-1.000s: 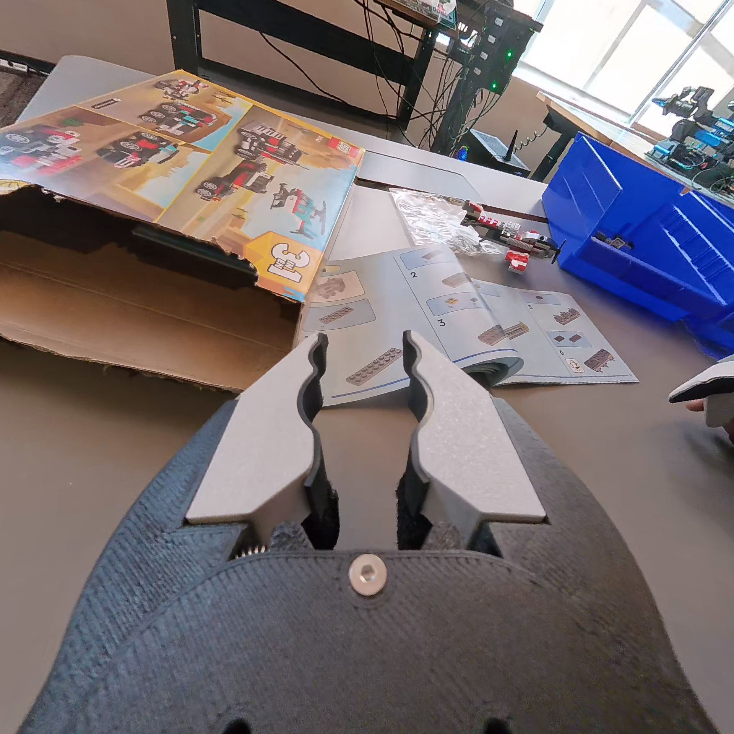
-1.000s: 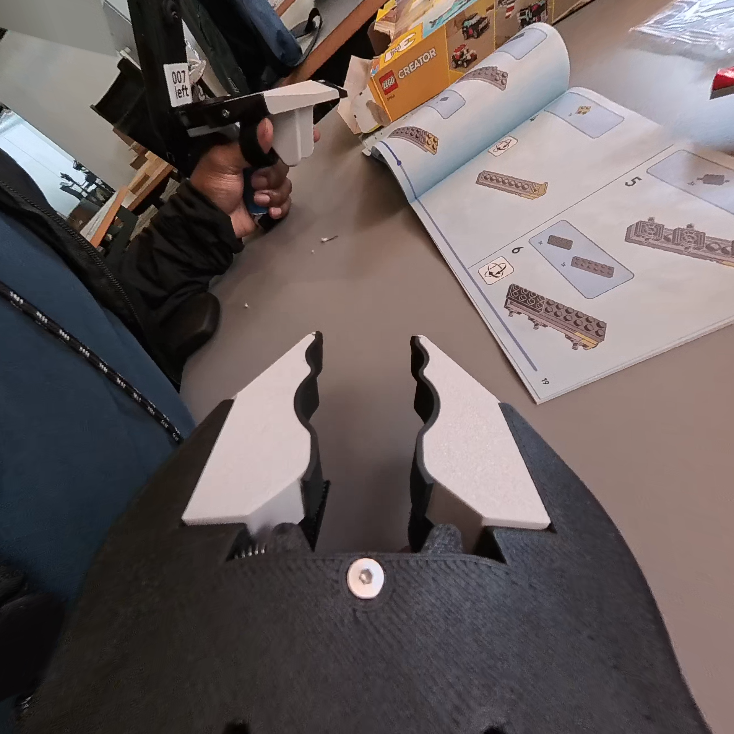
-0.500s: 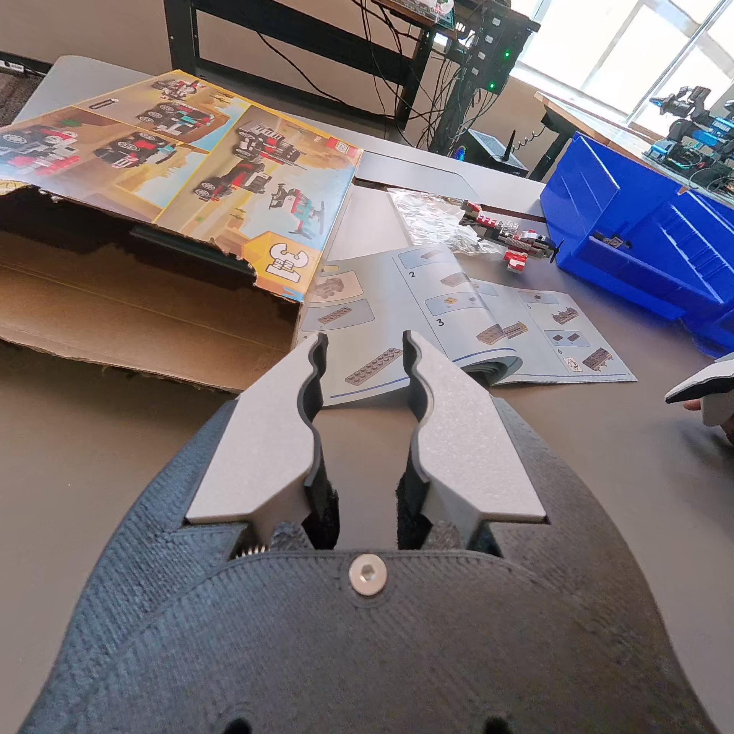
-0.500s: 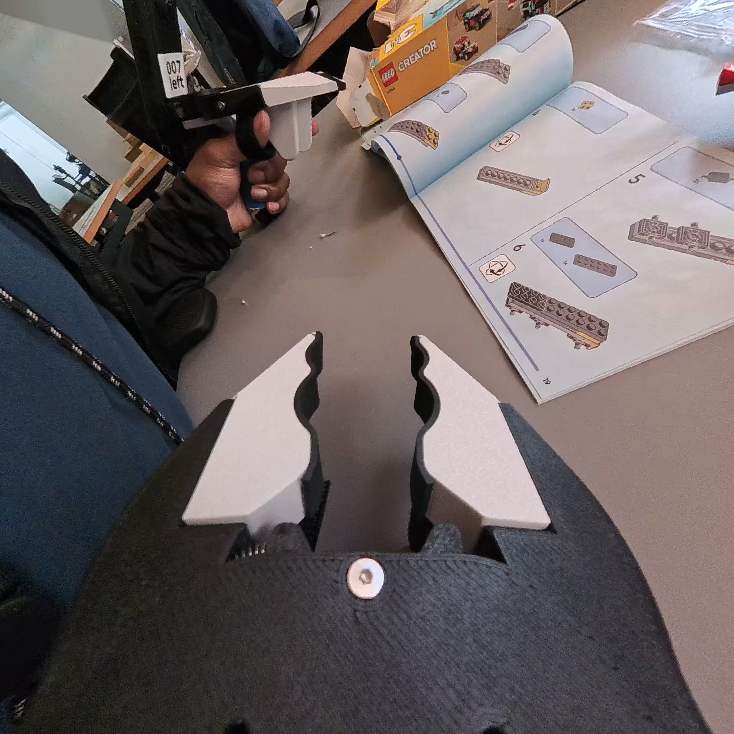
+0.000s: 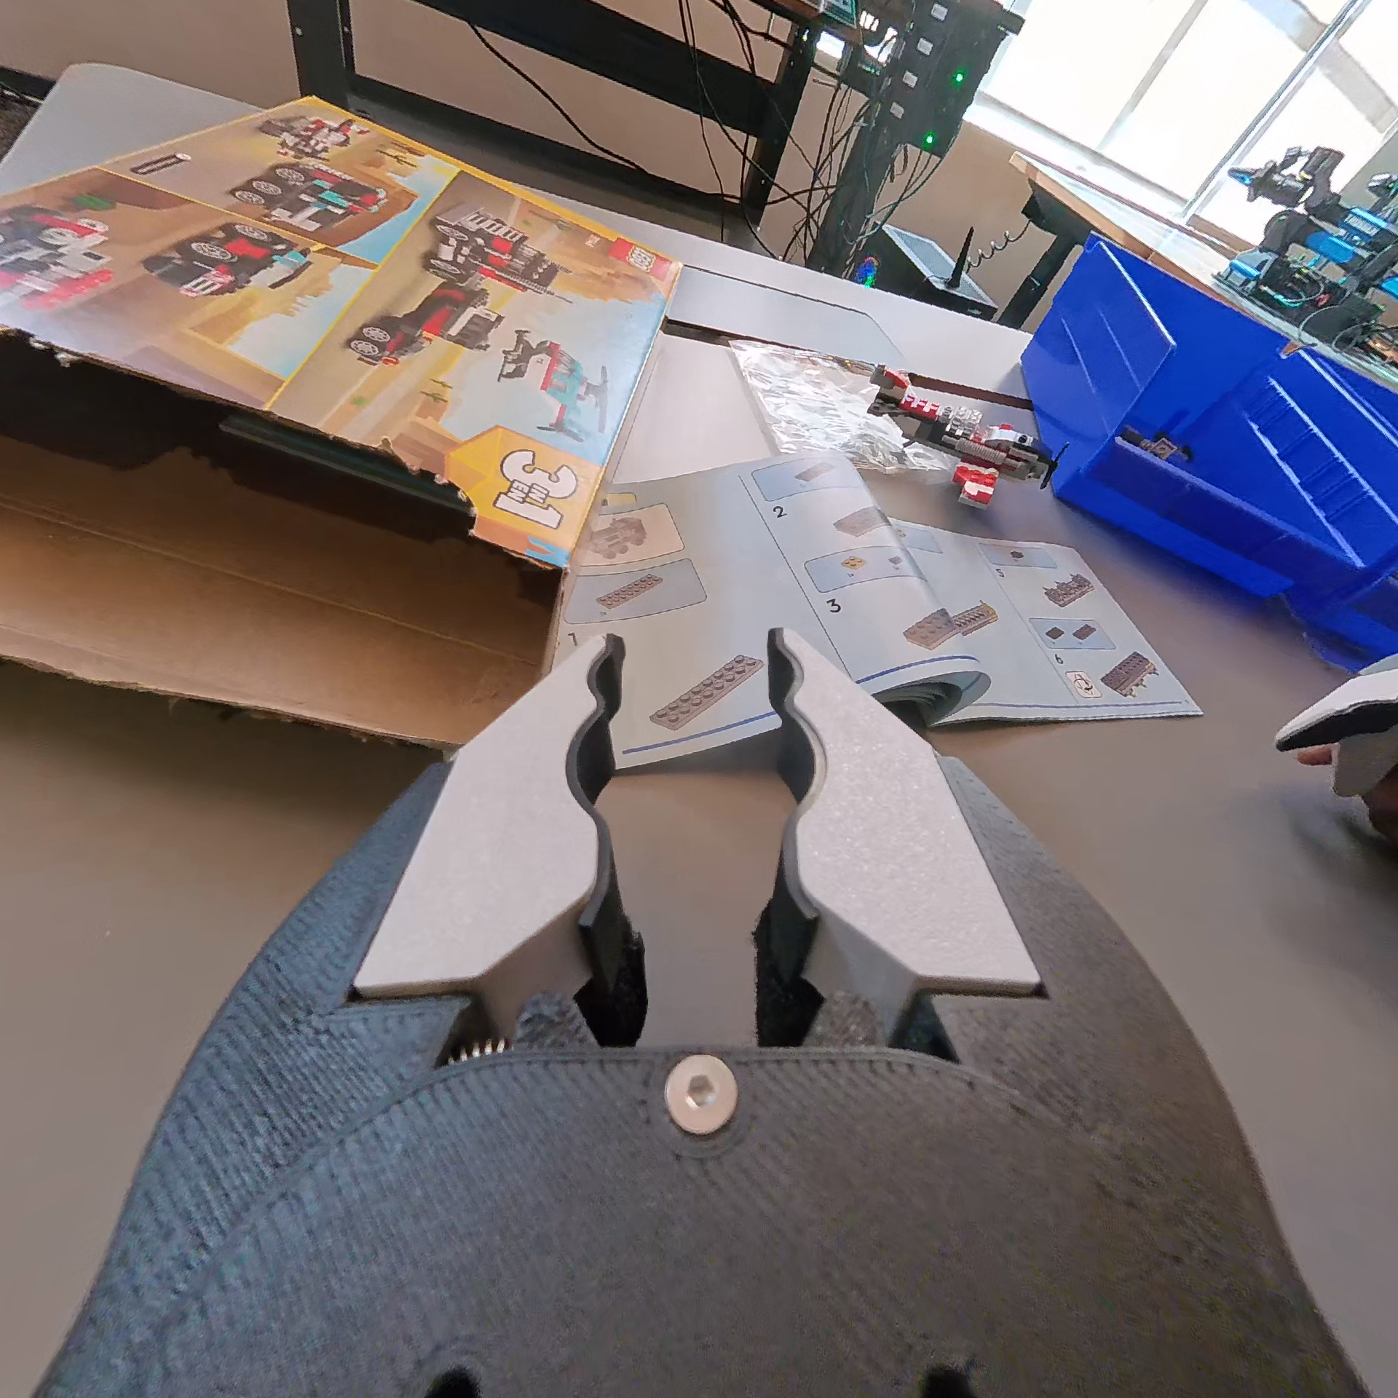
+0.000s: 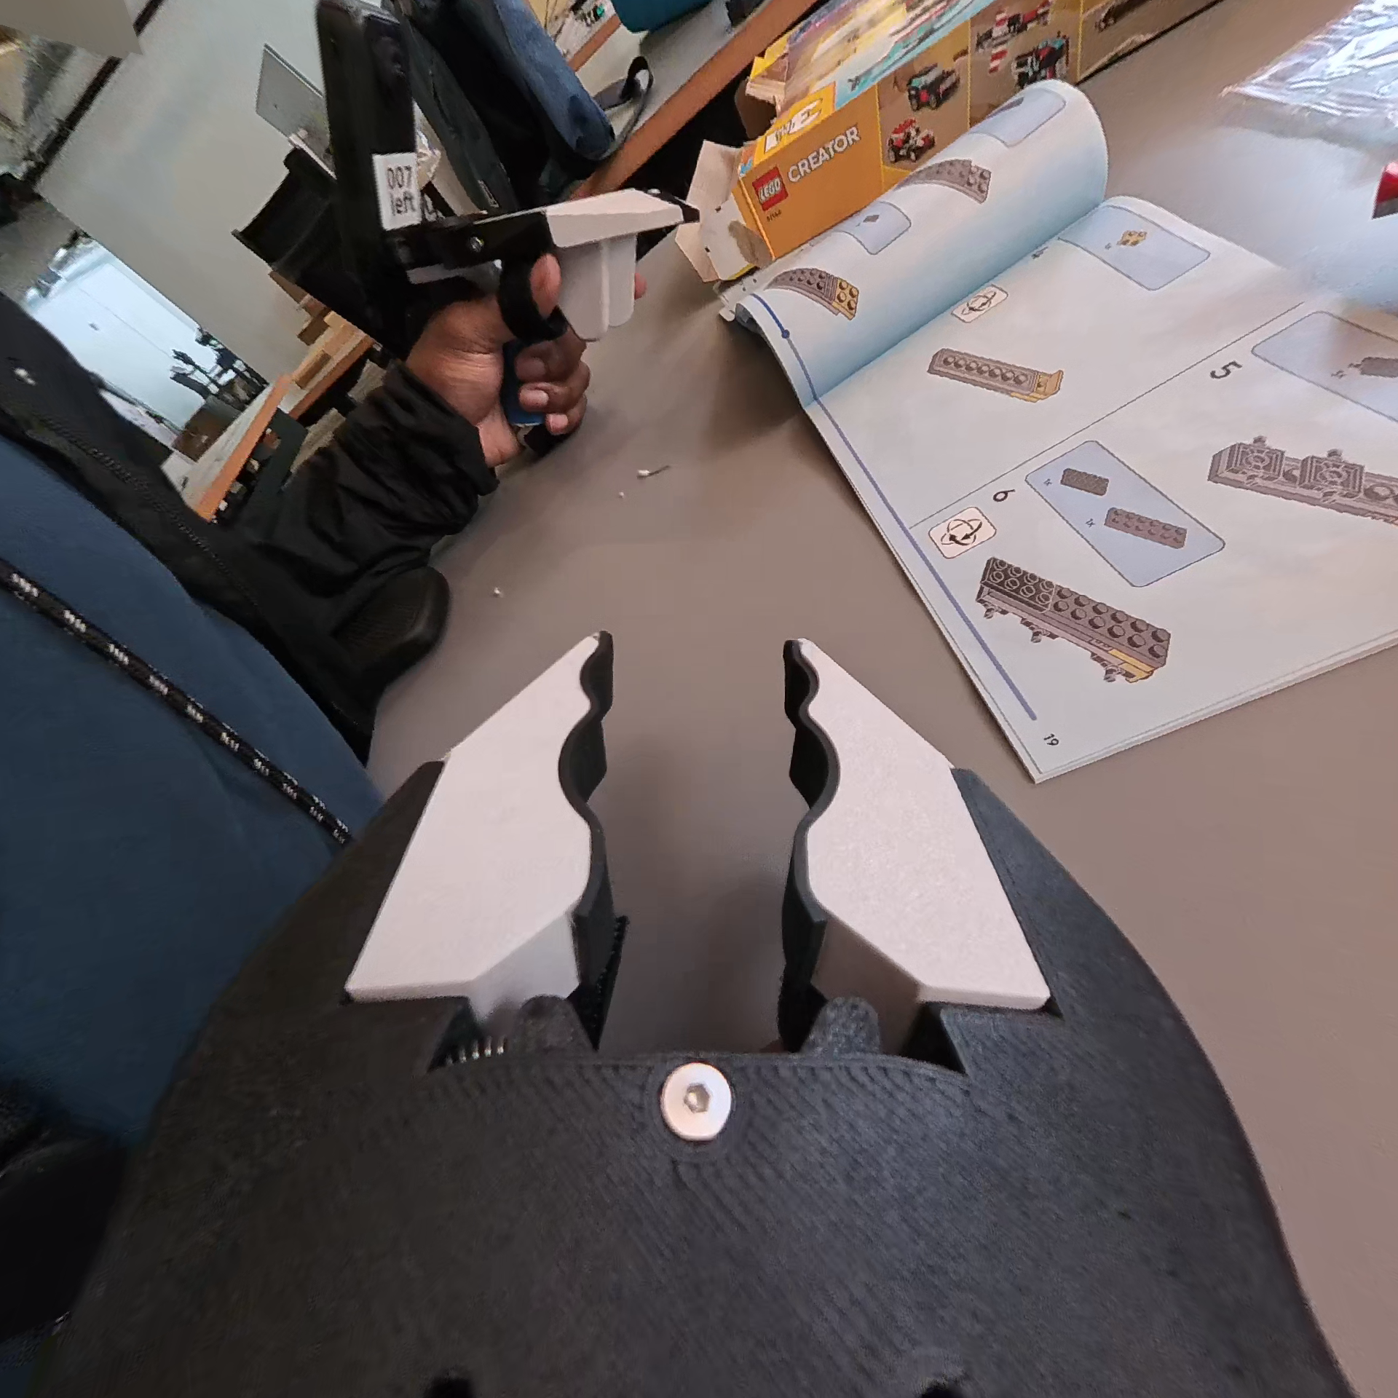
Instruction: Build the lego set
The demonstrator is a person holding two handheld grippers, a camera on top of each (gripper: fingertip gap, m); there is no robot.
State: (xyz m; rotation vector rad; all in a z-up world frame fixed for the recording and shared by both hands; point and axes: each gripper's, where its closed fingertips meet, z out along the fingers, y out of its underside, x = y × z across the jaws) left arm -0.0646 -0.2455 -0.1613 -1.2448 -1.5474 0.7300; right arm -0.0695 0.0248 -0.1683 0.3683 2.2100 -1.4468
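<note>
My left gripper [image 5: 692,650] is open and empty, low over the grey table, pointing at the open instruction booklet [image 5: 870,598]. A small red, white and black lego model [image 5: 972,446] lies beyond the booklet, by a crumpled clear bag [image 5: 817,401]. My right gripper [image 6: 696,654] is open and empty above bare table, with the booklet [image 6: 1119,424] to its right. The left gripper [image 6: 598,250], held in a hand, shows at the upper left of the right wrist view. The right gripper's tip [image 5: 1339,719] shows at the right edge of the left wrist view.
The torn lego box [image 5: 318,250] lies open at the left, its brown flap [image 5: 250,598] flat on the table. A blue plastic bin [image 5: 1225,424] stands at the right. A person's dark sleeve [image 6: 363,499] and blue clothing [image 6: 128,832] fill the left of the right wrist view. Tip to tip, the grippers are about 30 cm apart.
The left wrist view is almost unchanged. The right gripper has shifted slightly, so the booklet and the hand with the left gripper sit a little lower in its view.
</note>
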